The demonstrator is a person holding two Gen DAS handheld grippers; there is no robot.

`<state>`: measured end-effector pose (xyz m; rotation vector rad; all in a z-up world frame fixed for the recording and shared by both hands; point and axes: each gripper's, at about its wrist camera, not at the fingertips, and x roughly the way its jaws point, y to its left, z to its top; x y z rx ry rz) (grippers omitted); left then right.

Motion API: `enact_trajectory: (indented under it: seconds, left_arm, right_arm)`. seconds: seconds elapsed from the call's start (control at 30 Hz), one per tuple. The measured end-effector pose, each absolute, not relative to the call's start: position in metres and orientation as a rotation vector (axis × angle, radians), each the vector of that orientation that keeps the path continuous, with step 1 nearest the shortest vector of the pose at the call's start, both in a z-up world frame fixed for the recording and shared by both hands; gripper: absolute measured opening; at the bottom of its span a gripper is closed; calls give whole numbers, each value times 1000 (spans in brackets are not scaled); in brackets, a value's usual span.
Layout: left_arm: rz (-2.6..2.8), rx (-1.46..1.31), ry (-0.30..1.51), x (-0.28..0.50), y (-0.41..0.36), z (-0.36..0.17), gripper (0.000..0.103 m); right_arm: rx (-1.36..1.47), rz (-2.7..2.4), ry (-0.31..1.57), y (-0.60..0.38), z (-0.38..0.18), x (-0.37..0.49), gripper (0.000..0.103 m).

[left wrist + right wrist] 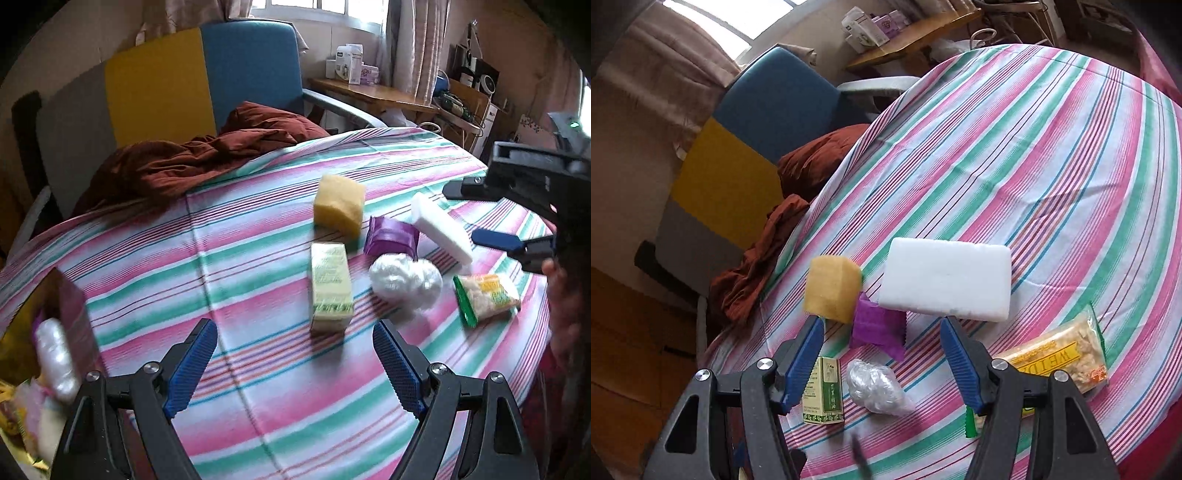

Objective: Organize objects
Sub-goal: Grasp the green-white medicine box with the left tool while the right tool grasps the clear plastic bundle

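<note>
Ribbed blue pads tip both wide-open hand-held grippers, left (295,365) and right (882,363). Ahead on the striped cloth (258,369) lie a porous yellow sponge (340,208), a crinkled plastic wad (404,282) and a boxy green carton (330,288). Blur hides its print.

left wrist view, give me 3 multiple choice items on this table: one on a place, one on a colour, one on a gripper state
1. Where does the purple packet lie?
A. between the sponge and the white block
B. on the chair
C. inside the box at the left edge

2. What colour is the sponge?
A. green
B. yellow
C. black

3. How does the left gripper stand?
A. shut on the carton
B. shut on nothing
C. open, holding nothing

Answers: 1 A, the packet sits in the gap between those two on the cloth. 2 B, its faces show yellow. 3 C, its blue pads stand wide apart with only cloth between them.
</note>
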<state>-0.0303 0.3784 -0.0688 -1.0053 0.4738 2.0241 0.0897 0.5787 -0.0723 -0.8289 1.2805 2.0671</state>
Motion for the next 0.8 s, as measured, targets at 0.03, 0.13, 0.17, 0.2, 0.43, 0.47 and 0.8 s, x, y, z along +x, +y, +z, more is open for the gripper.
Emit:
enact_trajectory:
  seconds: [0.03,0.13,0.17,0.2,0.43,0.47,0.8]
  left_arm:
    - [2023,-1004,477,-32,384,-70,87]
    - [2017,-998,491,-35,399,-75,87]
    - [2015,-994,496,-36,404,-77,87]
    - [2011,-992,498,-39,410,-79,87]
    - [1992,-1039,542,-57,442,-99,76]
    - [1985,-1060,543,-60,444,-104,59]
    - [2028,-1098,471,-65,416,-115,30]
  right_arm:
    - [-845,2070,1279,578,-73,87,66]
    - [-881,2083,1255,576,-75,82,66]
    - [-890,2083,1247,575,-75,80,66]
    - [-897,2084,1245,575,-76,80,66]
    - [-949,2093,1202,575,-79,72,66]
    - [-958,2099,1184,574,-78,71,67]
    - [-1184,2178,944,549,-81,39,67]
